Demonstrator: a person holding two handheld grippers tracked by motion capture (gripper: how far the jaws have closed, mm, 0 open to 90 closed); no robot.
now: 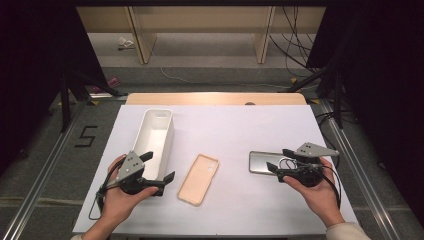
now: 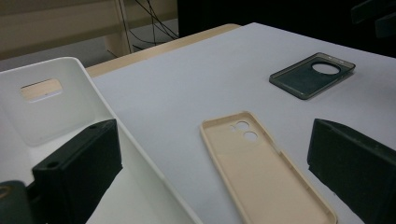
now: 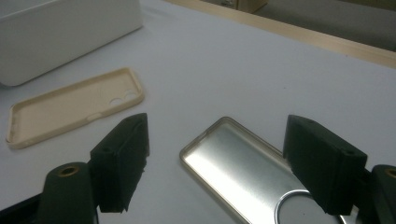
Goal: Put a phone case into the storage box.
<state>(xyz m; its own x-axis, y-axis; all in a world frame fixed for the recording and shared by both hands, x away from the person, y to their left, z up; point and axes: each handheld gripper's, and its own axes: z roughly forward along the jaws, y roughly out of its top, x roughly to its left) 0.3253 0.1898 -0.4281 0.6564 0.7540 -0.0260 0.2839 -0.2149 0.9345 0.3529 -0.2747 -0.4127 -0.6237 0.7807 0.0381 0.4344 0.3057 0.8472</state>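
Observation:
A beige phone case [image 1: 198,178] lies inside-up in the middle of the white table, between my two grippers. A dark grey phone case [image 1: 261,162] with a round camera hole lies to its right. My left gripper [image 1: 159,167] is open beside the near end of a long white bin [image 1: 165,113]. In the left gripper view, one jaw hangs over the bin [image 2: 70,107] and the other stands right of the beige case [image 2: 261,172]. My right gripper [image 3: 222,163] is open, with its jaws on either side of one end of the grey case [image 3: 233,172].
The white sheet [image 1: 235,130] covers the table down to its near edge. Past the wooden far edge [image 1: 215,98] is floor with cables and dark stands on both sides. The bin looks empty where I can see inside.

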